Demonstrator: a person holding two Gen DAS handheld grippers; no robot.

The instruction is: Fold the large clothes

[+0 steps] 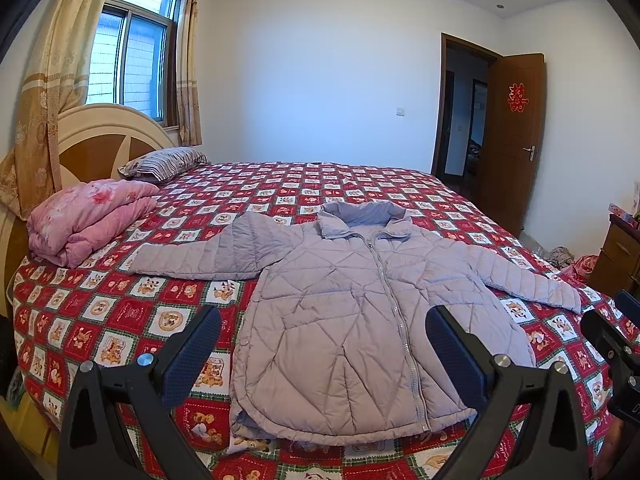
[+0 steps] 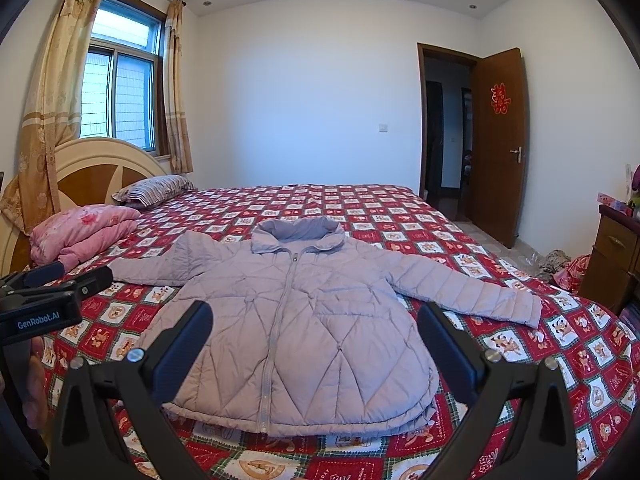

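**Lilac jacket spread flat ahead of both tongs**

Lilac quilted jacket (image 1: 352, 312) lies zipped, sleeves out, on the bed (image 1: 120, 312), straight ahead of the left tongs (image 1: 324, 348) and right tongs (image 2: 316, 340), both spread wide and empty. Beyond their left finger sit a pink quilt (image 1: 88, 220) and a pillow (image 1: 164, 162). The hem nearest hides behind the fingers. Only the right view shows a hand (image 2: 34, 380), cut off.
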